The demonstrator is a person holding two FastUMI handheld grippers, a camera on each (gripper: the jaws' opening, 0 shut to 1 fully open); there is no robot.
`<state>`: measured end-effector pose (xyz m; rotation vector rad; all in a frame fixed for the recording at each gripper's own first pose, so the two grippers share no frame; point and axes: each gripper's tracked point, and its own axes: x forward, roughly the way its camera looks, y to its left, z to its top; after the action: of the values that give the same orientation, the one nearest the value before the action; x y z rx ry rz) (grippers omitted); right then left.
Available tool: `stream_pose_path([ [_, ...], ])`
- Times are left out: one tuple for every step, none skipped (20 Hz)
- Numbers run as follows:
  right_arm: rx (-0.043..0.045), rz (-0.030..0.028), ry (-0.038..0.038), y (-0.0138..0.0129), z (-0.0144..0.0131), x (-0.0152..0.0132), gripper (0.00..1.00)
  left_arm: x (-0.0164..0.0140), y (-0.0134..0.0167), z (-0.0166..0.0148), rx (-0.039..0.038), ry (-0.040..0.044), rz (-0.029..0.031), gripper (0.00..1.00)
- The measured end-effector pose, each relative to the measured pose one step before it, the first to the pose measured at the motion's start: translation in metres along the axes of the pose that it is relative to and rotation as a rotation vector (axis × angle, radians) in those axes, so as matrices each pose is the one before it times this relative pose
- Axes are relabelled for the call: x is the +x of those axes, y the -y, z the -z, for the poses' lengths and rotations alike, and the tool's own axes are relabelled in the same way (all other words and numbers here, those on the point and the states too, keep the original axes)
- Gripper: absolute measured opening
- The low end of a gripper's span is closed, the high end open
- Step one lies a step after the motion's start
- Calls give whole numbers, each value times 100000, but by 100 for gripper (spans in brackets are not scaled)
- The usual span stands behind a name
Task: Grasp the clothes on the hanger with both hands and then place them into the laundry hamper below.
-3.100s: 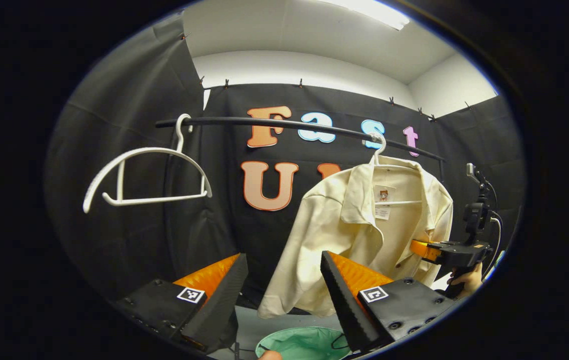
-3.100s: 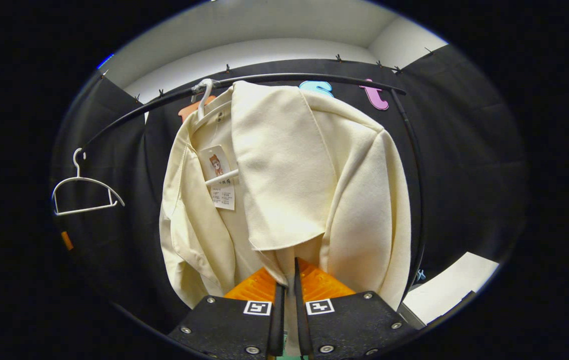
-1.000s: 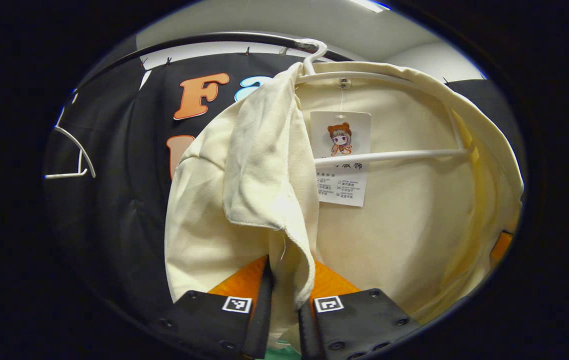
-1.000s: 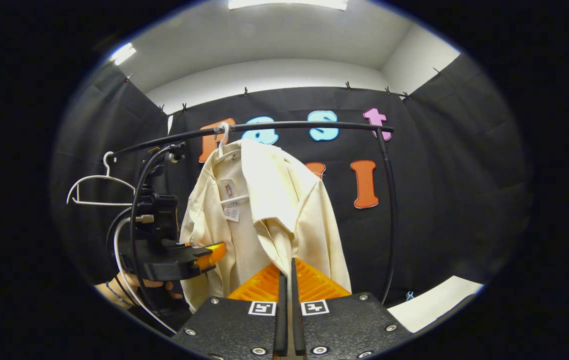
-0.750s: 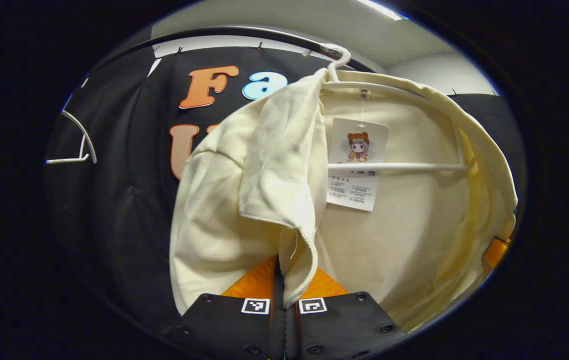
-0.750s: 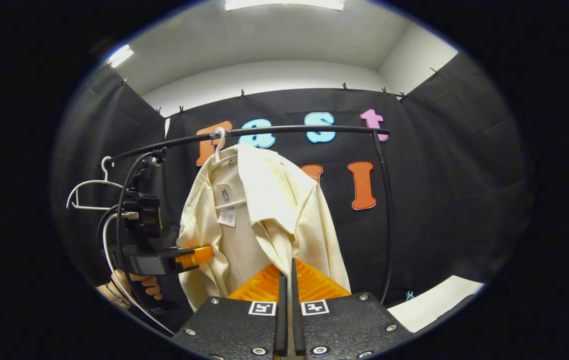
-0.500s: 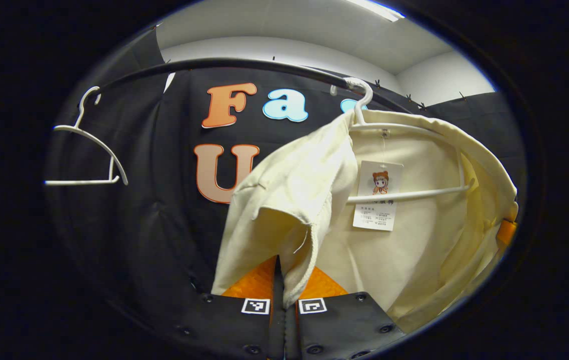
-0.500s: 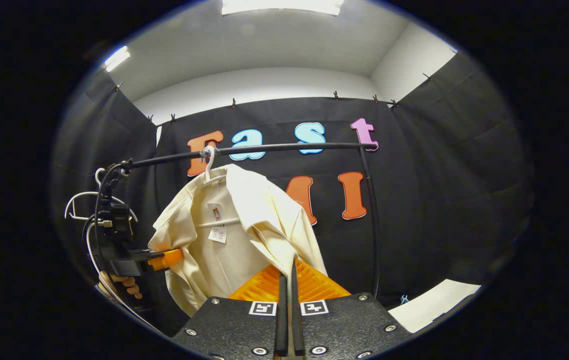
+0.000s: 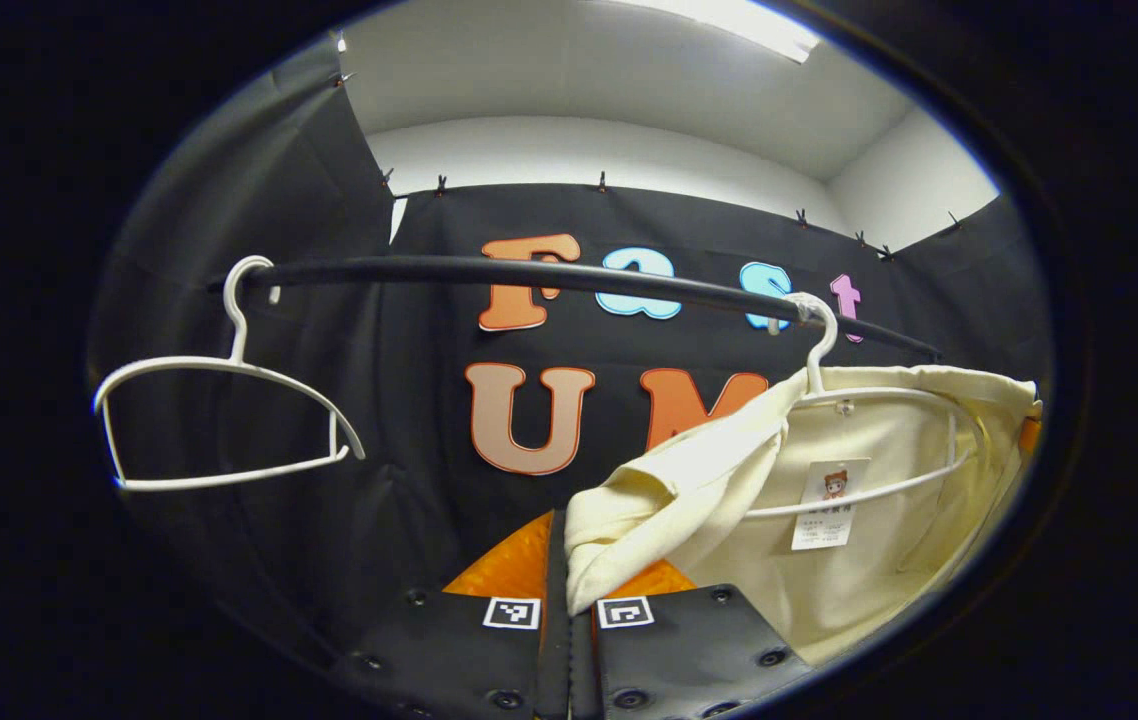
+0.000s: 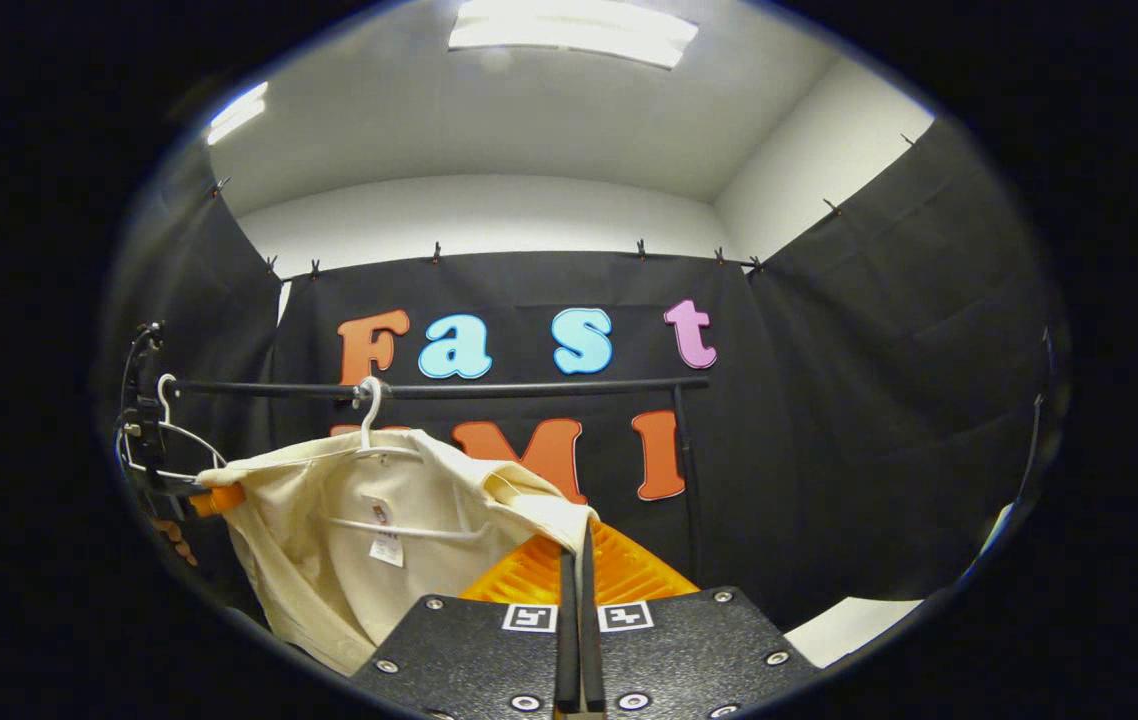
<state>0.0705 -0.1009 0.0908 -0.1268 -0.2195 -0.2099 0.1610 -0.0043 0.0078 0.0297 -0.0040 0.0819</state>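
The cream shirt [image 9: 859, 520] hangs stretched wide on its white hanger [image 9: 879, 440] (a spare hanger [image 9: 219, 420] beside it on the rail [image 9: 529, 272]). The left gripper [image 9: 569, 600] and the right gripper [image 10: 577, 610] each have fingers pinching a front edge.

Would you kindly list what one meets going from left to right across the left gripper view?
Empty hanger → left gripper → shirt → tag → right gripper's orange finger at the far edge.
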Motion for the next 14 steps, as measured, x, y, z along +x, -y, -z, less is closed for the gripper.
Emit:
stream_pose_path([
  [-1141,1203,930,432,-399,523,0,-64,-934,-787,1453,1619,-2498,7],
  [-708,1056,154,348,-56,510,0,-15,-967,-643,1563,1341,-2718,7],
  [266,398,-1161,313,437,679,0,673,-1206,-613,2486,1515,-3645,7],
  [1017,14,-1543,50,563,506,0,623,-761,-144,1310,713,-1926,7],
  [772,-126,-1117,0,471,499,0,343,-381,18,761,252,-927,7],
  [865,-89,-1253,140,704,779,0,330,-655,280,828,-172,-1665,7],
  [503,-181,-1513,-19,758,454,0,323,-426,284,171,-369,-955,7],
  [416,-374,-1538,-101,812,552,0,278,-145,357,-298,-617,-462,7],
  [381,-380,-1220,-169,680,499,0,379,-254,405,122,-280,-560,7],
  [225,-706,-938,-157,625,334,0,230,-280,283,759,-187,-801,7],
  [13,-409,-855,-205,544,307,0,206,-226,402,517,-392,-641,7],
  [166,-293,-870,-118,444,312,0,324,-89,395,-112,-687,-234,7],
  [348,-510,-358,-209,278,187,0,382,-109,375,-336,-898,-187,7],
  [316,-602,-67,-294,146,94,0,294,-159,452,-549,-860,-191,6],
])
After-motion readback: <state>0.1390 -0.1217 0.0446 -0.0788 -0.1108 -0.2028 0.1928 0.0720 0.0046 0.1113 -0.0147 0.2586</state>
